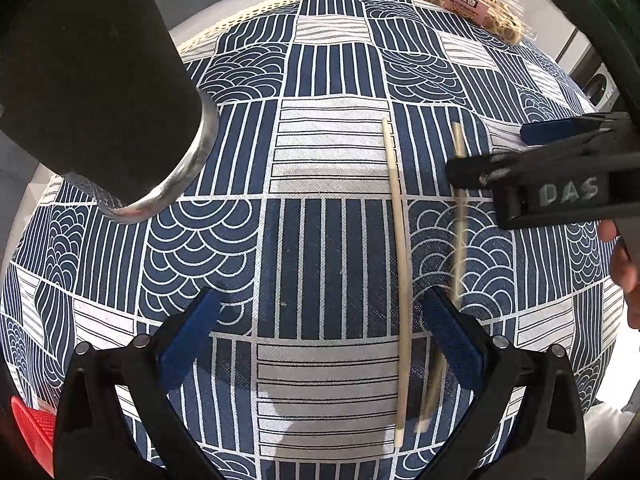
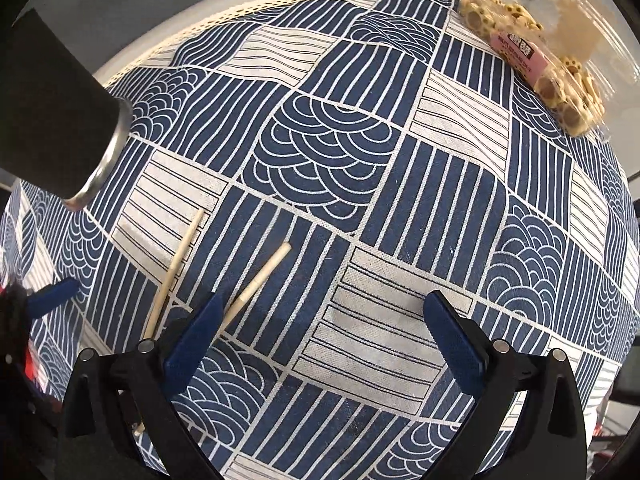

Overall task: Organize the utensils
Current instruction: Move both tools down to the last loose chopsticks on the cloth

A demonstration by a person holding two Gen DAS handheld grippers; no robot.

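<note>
Two pale wooden chopsticks lie on the patterned cloth [image 1: 320, 240] covering the tabletop: the first chopstick [image 1: 396, 264] rests flat and near-parallel to the second chopstick [image 1: 459, 220], which appears blurred and passes under the right tongs [image 1: 486, 152]. I judge the pair is laid side by side so both can be gathered together. My left tongs [image 1: 320, 320] hang open over the cloth, the first chopstick between the jaws but untouched. My right tongs stand fully open, gripping nothing; in their own view both chopsticks lie beside the left-hand finger. A black cylindrical holder [image 1: 92, 92] with a metal rim stands nearby, presumably the destination. A clear snack box [image 2: 540, 60] sits at the far edge.
</note>
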